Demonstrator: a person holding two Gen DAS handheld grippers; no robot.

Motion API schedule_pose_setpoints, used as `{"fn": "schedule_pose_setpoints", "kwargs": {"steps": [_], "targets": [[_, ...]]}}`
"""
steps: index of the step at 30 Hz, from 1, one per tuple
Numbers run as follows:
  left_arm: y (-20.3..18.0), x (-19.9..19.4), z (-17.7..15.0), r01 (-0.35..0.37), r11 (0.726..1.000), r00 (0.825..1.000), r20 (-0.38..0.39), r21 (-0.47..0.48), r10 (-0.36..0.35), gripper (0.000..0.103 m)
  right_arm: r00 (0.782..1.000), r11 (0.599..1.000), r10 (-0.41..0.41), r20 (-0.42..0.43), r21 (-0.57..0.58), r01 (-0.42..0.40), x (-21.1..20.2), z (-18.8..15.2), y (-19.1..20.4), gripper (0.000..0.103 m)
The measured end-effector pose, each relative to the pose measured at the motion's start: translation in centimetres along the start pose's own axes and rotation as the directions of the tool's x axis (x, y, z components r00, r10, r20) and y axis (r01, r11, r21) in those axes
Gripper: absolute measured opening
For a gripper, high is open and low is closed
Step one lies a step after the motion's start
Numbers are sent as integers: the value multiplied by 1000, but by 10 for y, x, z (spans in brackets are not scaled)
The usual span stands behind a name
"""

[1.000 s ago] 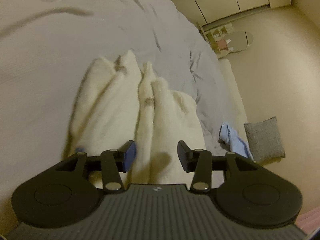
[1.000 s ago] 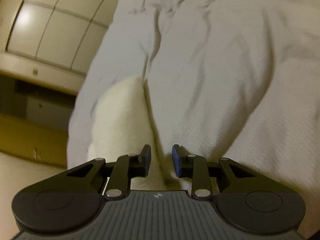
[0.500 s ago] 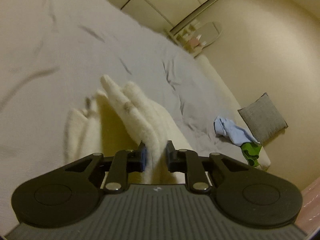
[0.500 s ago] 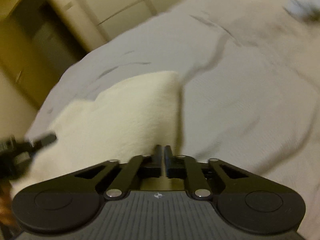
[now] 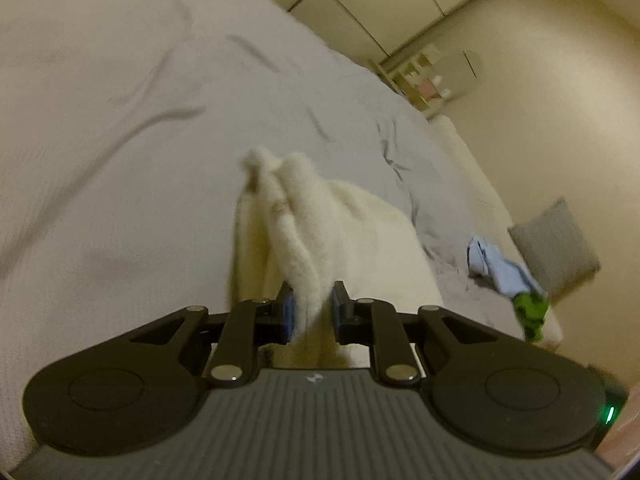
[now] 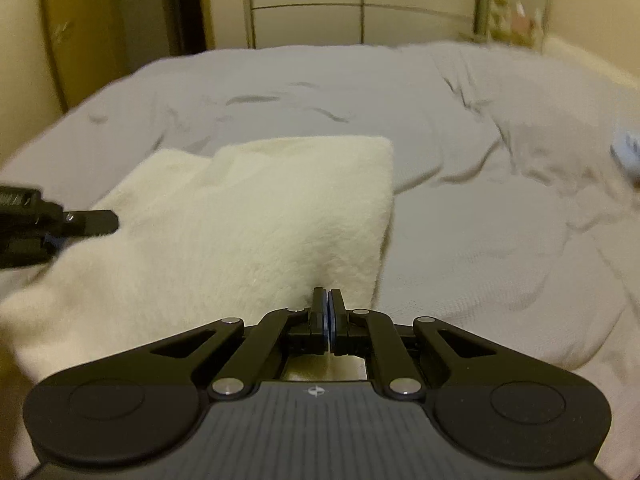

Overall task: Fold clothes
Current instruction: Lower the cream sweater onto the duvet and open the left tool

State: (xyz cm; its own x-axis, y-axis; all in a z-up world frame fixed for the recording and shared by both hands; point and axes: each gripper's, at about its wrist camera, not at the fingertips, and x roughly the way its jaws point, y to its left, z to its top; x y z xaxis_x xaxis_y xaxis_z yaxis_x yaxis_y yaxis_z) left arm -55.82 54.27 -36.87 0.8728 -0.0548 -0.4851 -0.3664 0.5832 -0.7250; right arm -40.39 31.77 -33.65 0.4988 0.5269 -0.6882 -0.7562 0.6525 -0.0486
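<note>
Grey bedspread, one cream fleece garment on it, and you hold it with both grippers.

Left wrist view: your left gripper is clenched on a thick bunched fold of the garment, whose long axis runs away from you towards two or three fluffy tips at the far end. To the right, near the bed's edge, lie one blue cloth, one green item and one grey cushion — all well apart from the garment. Right wrist view: your right gripper pinches the near edge of the garment, pads almost touching; the cloth spreads away flat, far corner squared. At left, your other gripper grips the same garment — nothing lies between them.
</note>
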Motion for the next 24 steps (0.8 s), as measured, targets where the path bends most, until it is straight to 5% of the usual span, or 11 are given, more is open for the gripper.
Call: {"fn": "schedule_pose_setpoints", "kwargs": {"steps": [3,5,8,11,14,17,20,24], "targets": [[0,1,-5,-9,1000,1000,9,-29,9,16,996,983,-82,38,-163,87,4,-12,25,10],[-9,-3,-7,-35,999,999,14,0,35,17,998,989,-61,34,-133,65,7,-11,18,10],[-22,-19,-6,-81,997,996,39,20,80,18,997,992,79,19,99,-80,-3,-10,-25,11],[-43,-48,-10,-139,988,985,116,69,130,18,971,903,236,48,358,-237,-17,-11,-73,17],[-73,-75,-27,-94,985,983,168,145,69,18,942,831,313,121,445,-333,-40,-26,-95,18],[-99,-71,-47,-94,966,990,123,241,66,18,918,789,370,146,473,-393,-56,-41,-99,18],[-97,-44,-62,-221,933,975,83,285,206,17,908,807,406,106,424,-411,-60,-54,-81,18],[-77,-26,-76,-341,894,940,86,291,331,5,936,907,351,5,246,-341,-55,-60,-53,18]]}}
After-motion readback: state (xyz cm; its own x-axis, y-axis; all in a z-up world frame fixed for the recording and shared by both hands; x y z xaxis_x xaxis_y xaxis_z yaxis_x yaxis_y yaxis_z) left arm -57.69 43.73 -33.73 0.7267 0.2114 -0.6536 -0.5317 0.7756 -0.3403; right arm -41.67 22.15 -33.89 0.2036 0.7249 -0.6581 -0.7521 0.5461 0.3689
